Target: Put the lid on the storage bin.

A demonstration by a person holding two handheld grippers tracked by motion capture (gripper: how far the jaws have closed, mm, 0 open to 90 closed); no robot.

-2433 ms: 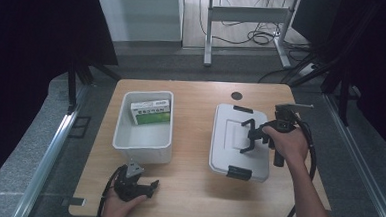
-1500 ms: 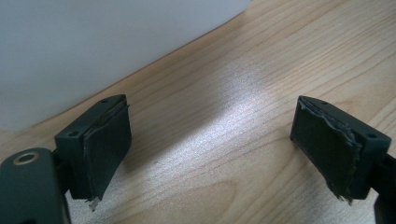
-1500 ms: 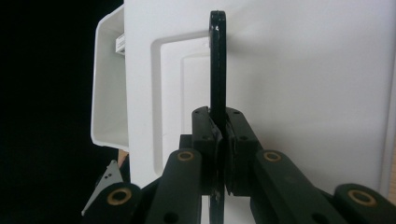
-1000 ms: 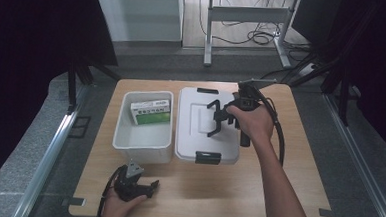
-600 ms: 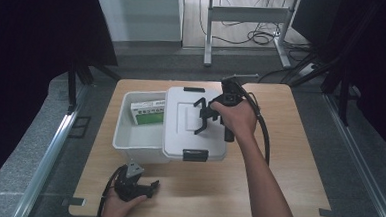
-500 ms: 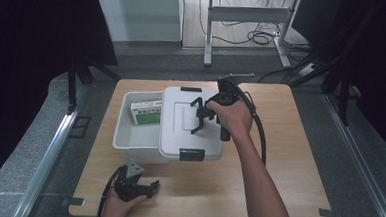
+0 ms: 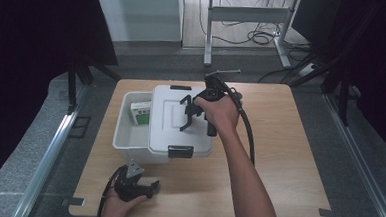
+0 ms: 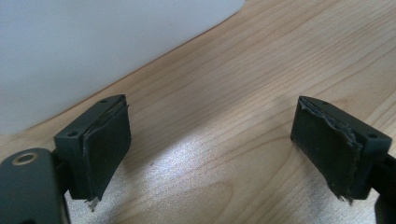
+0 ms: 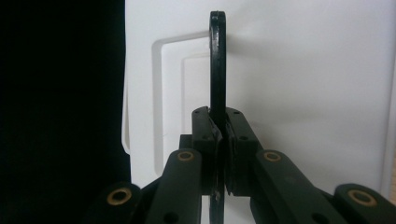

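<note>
Your right claw [image 7: 188, 113], clamped on the black handle [image 9: 217, 60], has carried the white lid [image 7: 172, 125] left, mostly over the white bin [image 7: 124, 135] at frame centre-left; seating remains. Left claw [image 8: 212, 156] idles wide on the counter [image 7: 288, 158].

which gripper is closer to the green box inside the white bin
Right. The right gripper grips the lid's black handle just right of the green box; the left gripper rests on the table, well below the bin.

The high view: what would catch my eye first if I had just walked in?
Probably the big white lid, carried by its black handle in the right gripper and covering most of the white bin mid-table. Next, the green box showing at the bin's uncovered left end, and the left gripper resting open near the front edge.
</note>
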